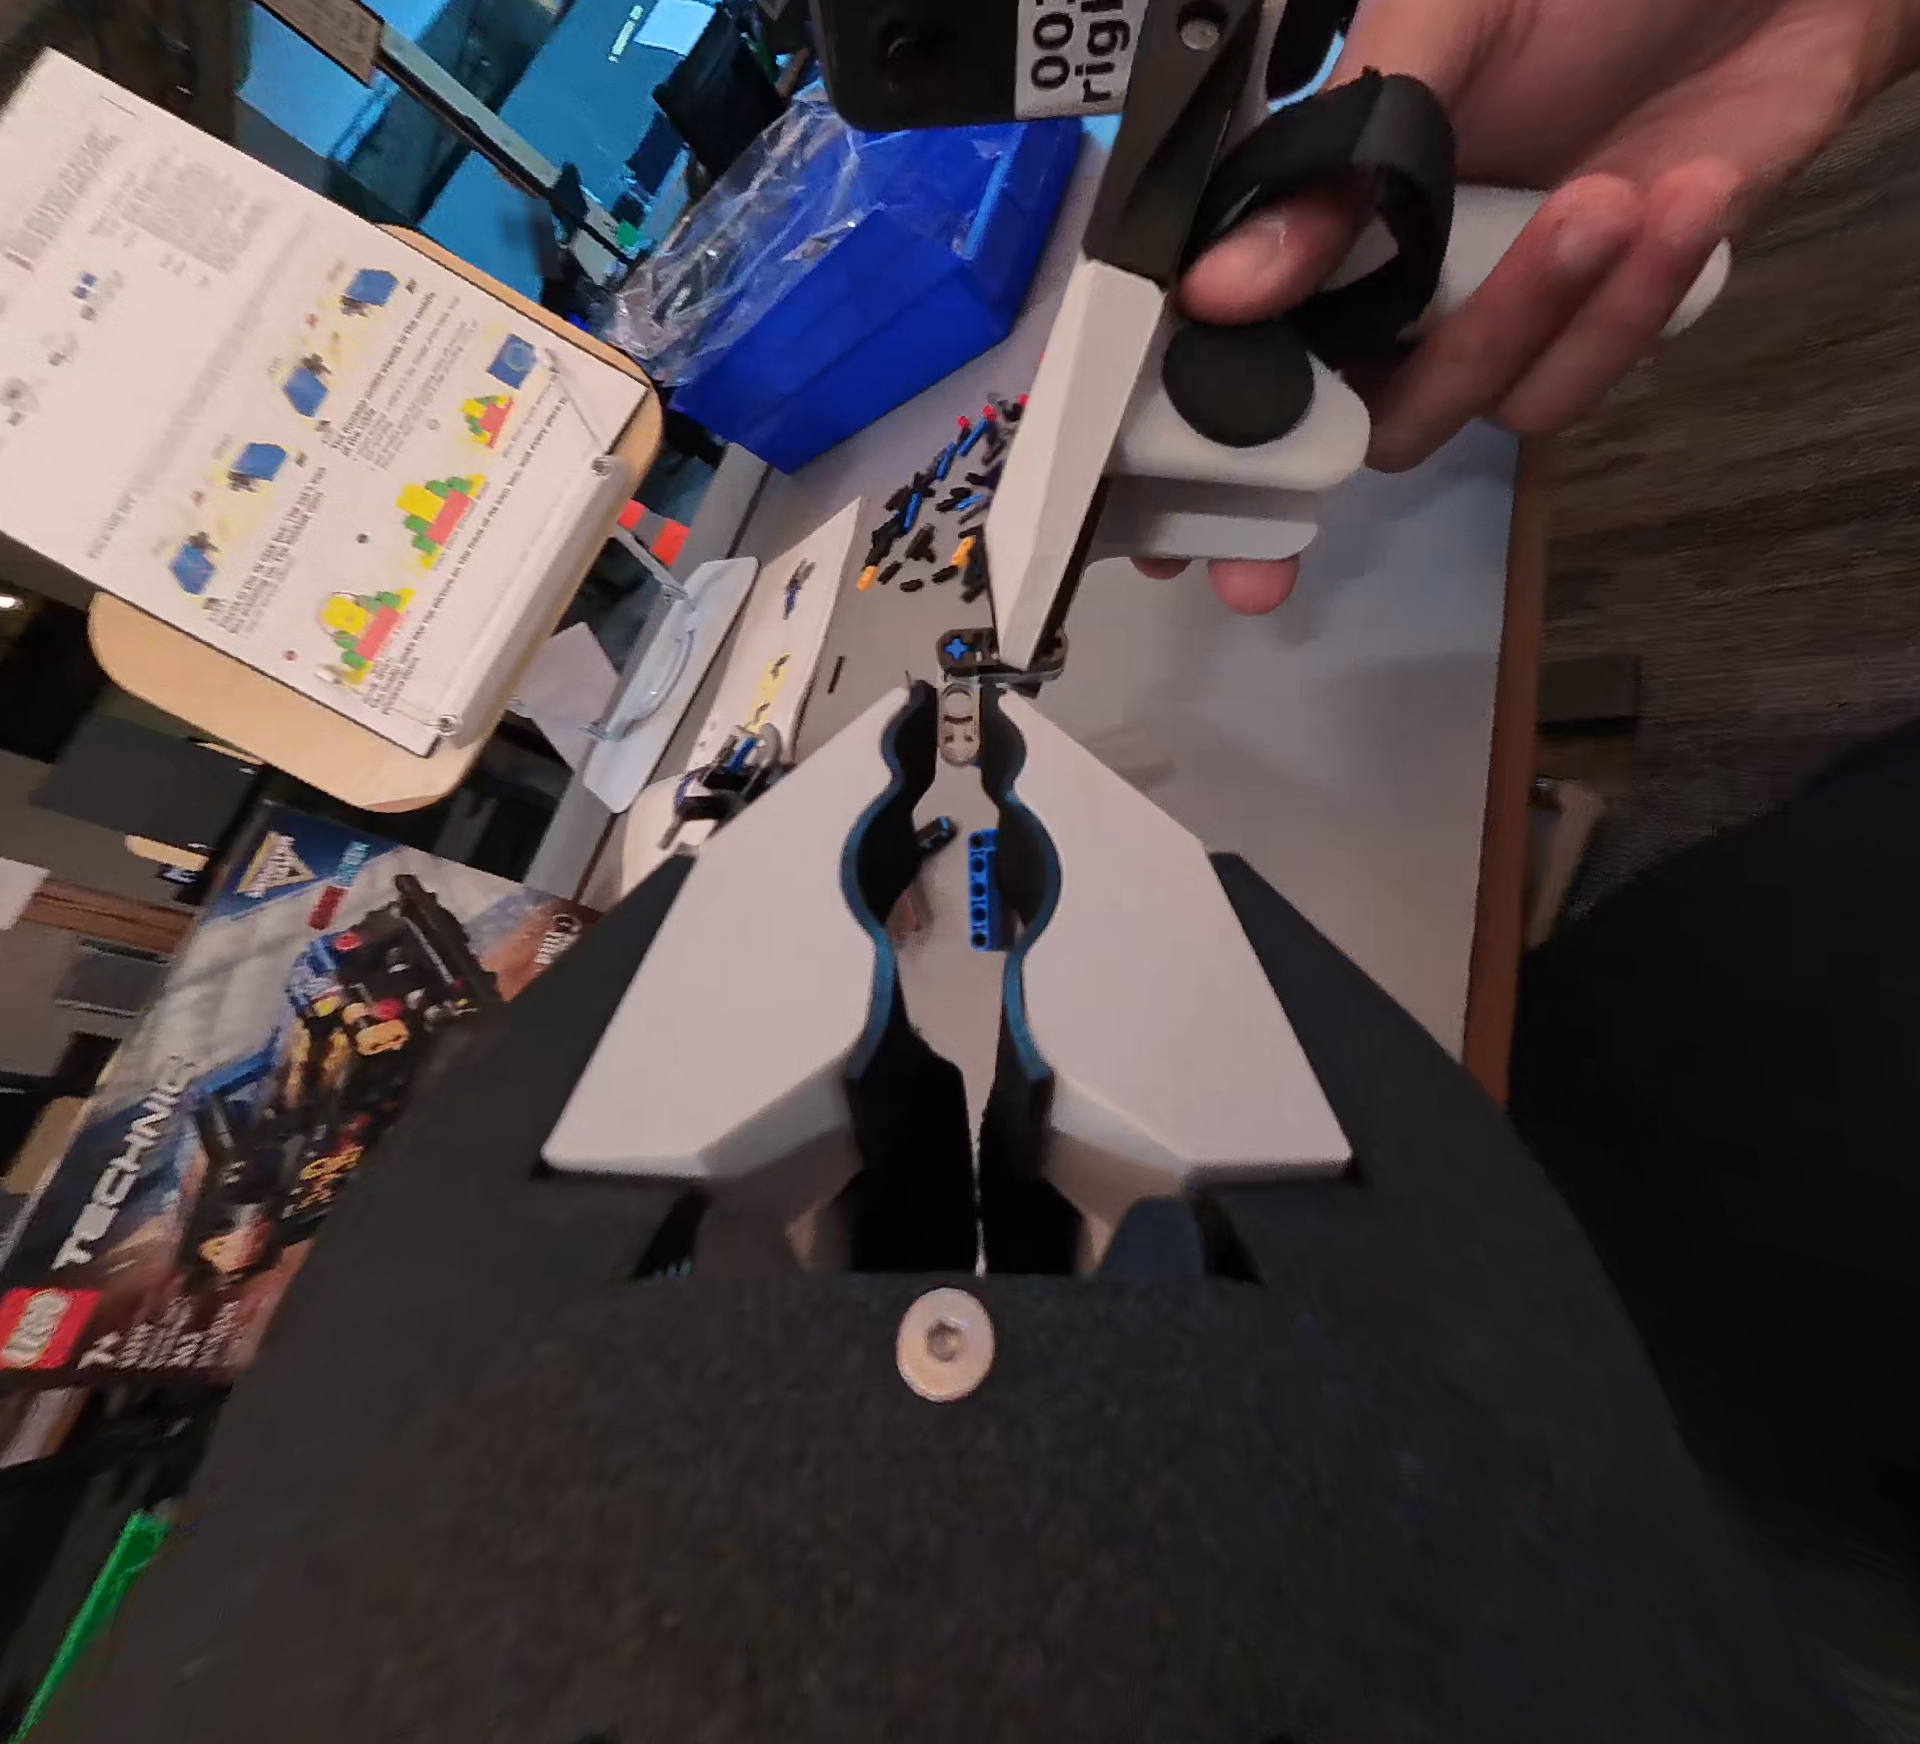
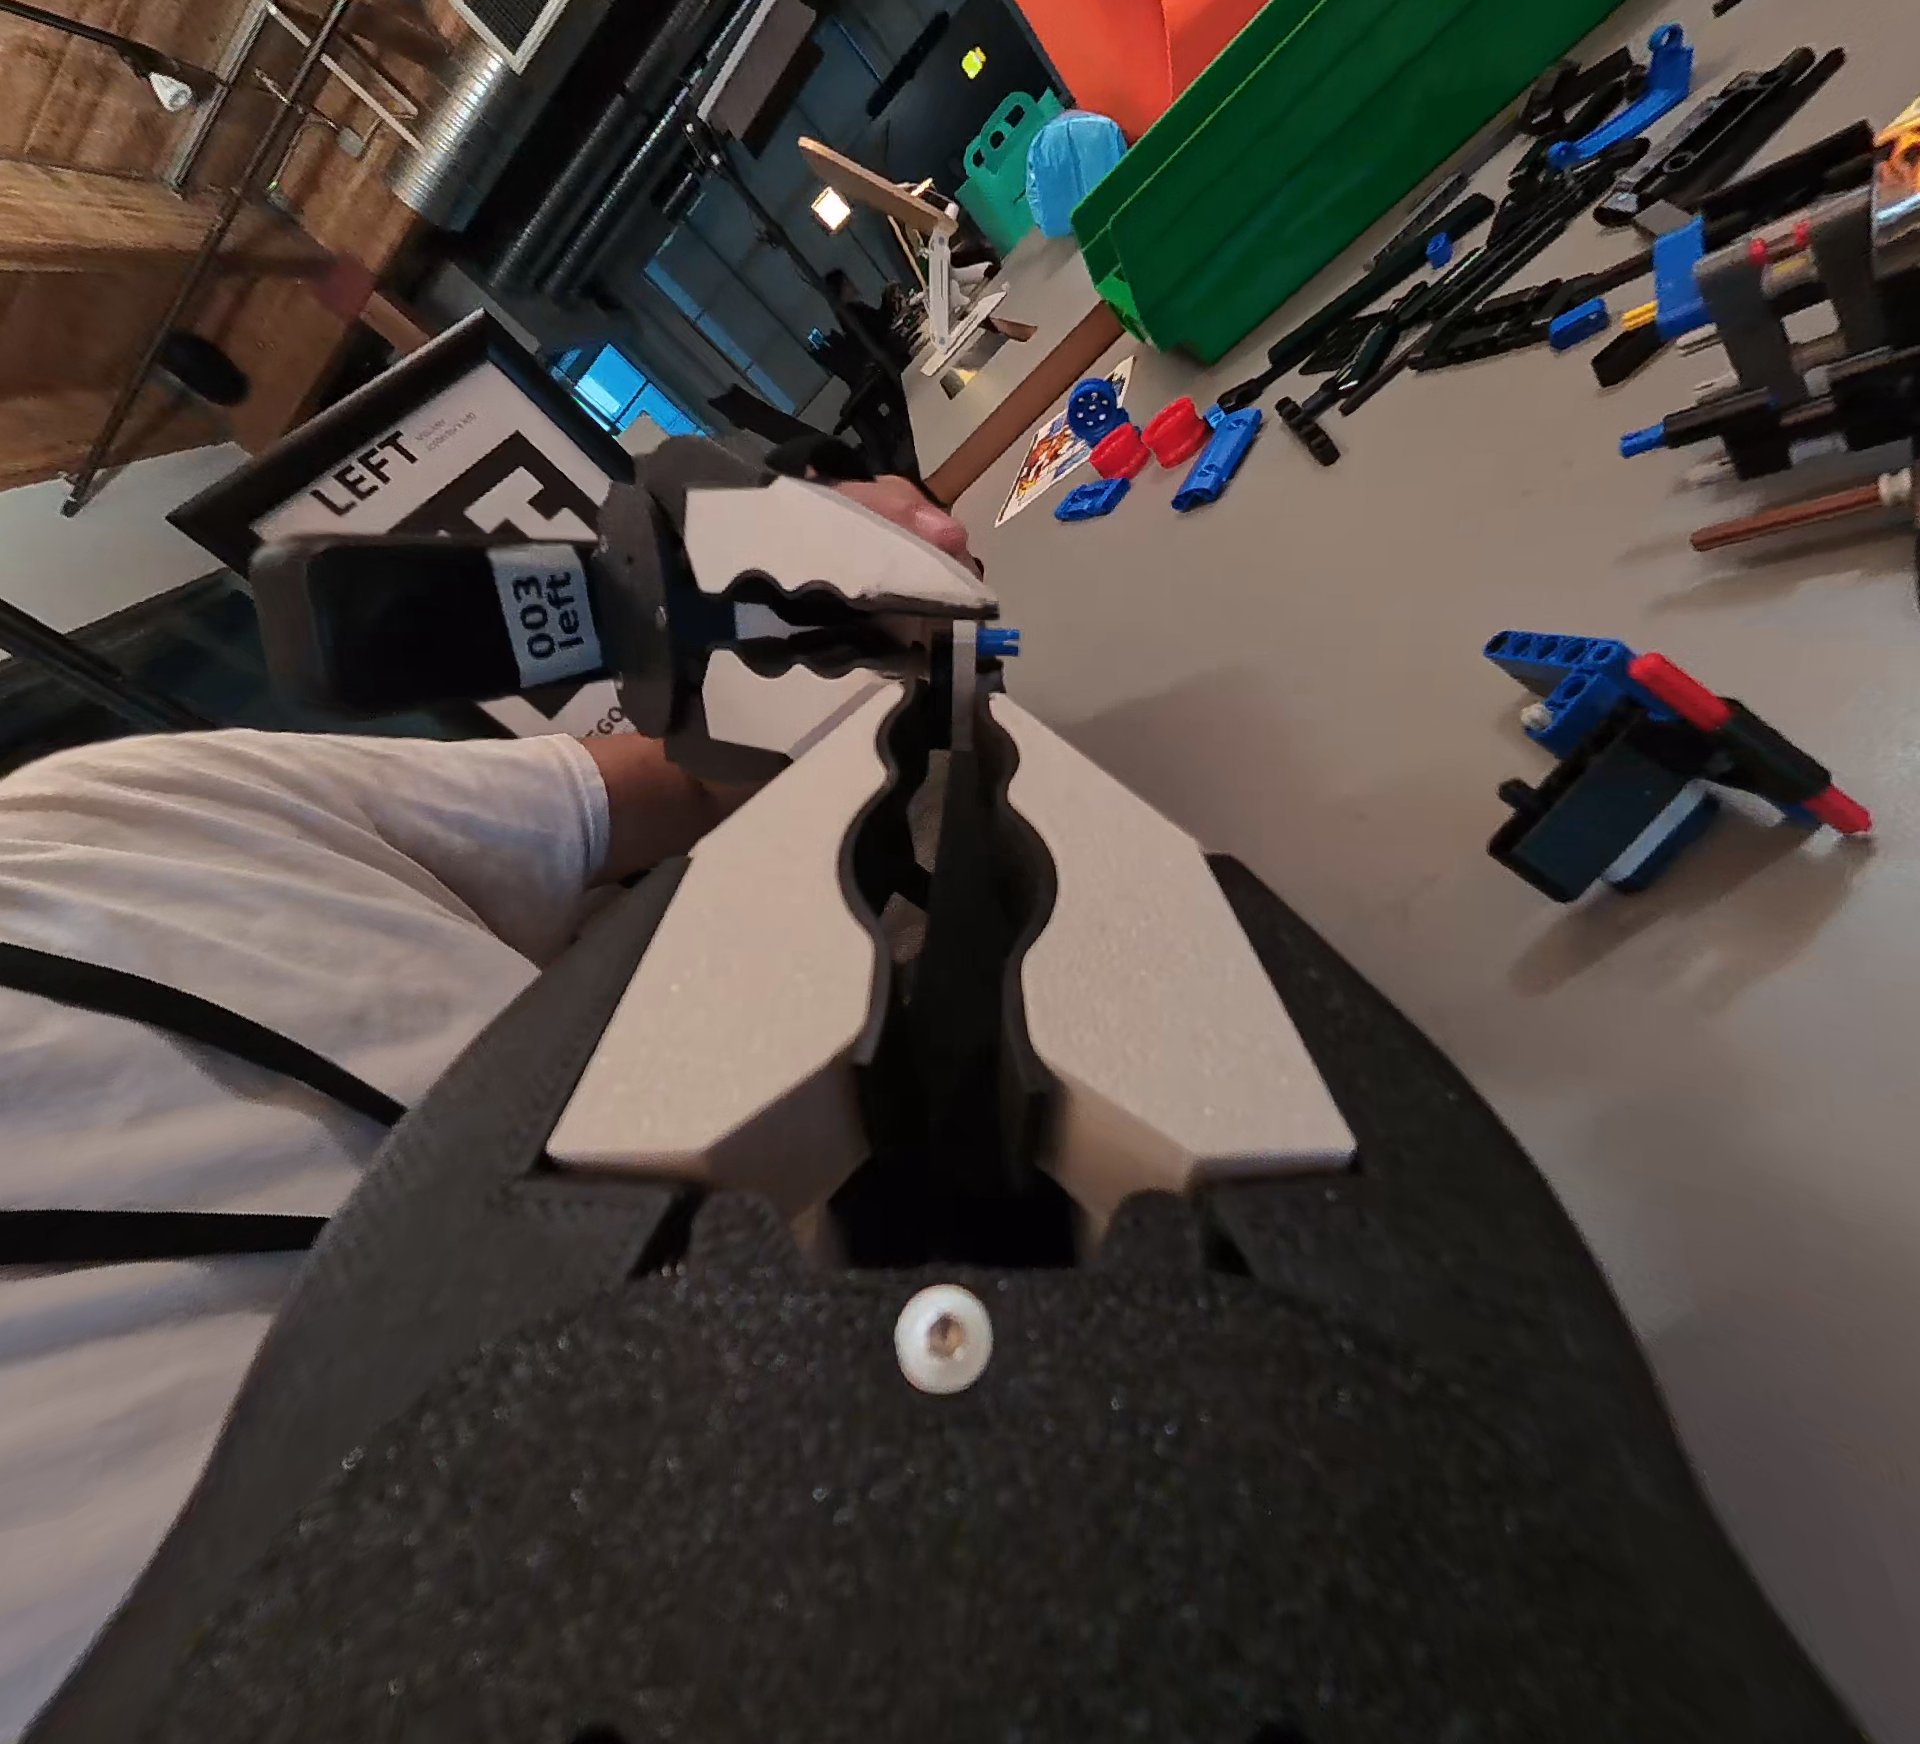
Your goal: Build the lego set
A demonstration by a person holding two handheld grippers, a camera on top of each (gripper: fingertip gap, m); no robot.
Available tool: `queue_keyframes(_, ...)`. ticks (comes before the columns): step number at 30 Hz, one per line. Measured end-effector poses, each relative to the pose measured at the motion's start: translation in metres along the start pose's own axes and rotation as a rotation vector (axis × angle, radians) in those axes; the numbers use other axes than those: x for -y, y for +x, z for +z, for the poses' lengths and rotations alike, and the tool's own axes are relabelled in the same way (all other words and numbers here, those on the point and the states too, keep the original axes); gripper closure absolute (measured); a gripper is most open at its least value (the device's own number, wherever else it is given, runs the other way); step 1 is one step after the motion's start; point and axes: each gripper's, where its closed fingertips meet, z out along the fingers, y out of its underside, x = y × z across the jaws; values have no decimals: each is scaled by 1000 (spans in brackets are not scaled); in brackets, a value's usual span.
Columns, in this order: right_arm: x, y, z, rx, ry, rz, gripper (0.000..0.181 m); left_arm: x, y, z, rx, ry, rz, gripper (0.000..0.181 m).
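My left gripper (image 1: 958,707) is shut on a short light grey beam (image 1: 961,730), held above the table. My right gripper (image 1: 1023,655) comes down from the upper right and is shut on a dark grey beam (image 1: 1049,652) with a blue pin (image 1: 956,650) in its end. The two beams touch at the fingertips, crosswise. In the right wrist view my right gripper (image 2: 951,707) holds the dark beam edge-on (image 2: 951,790). The grey beam (image 2: 966,666) and the blue pin (image 2: 1000,642) show at its tip. The left gripper (image 2: 961,624) reaches in from the left.
A blue beam (image 1: 982,889) and a black pin (image 1: 935,830) lie on the table below. Loose pins (image 1: 935,499), a blue bin (image 1: 883,271), an instruction sheet (image 1: 291,406) and the set's box (image 1: 260,1071) are nearby. A blue sub-assembly (image 2: 1662,759), black beams (image 2: 1455,292) and a green bin (image 2: 1403,115) lie right. Only a small space, under 4 cm, lies between the two pairs of fingers.
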Motion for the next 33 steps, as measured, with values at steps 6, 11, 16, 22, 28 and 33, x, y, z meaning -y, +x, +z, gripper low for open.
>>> queue_keyframes(6, -1, 12, 12, 13, -11, 88, 175, -16, -3, 0, 17, 18, 9, 175)
queue_keyframes(11, 2, 35, -6, -91, 3, 35, 164, -42, -2, 15, -126, 18, -82, 175)
queue_keyframes(16, 14, 73, -44, -519, -86, -273, 146, -74, -14, 43, -247, -44, -245, 175)
queue_keyframes(22, -12, 106, -24, -910, -258, -499, 139, -84, -9, 60, -279, -34, -349, 175)
queue_keyframes(28, -21, 123, -15, -970, -301, -472, 142, -79, 1, 50, -280, 0, -337, 175)
queue_keyframes(33, -20, 114, -13, -918, -260, -519, 146, -80, -1, 45, -247, 19, -280, 175)
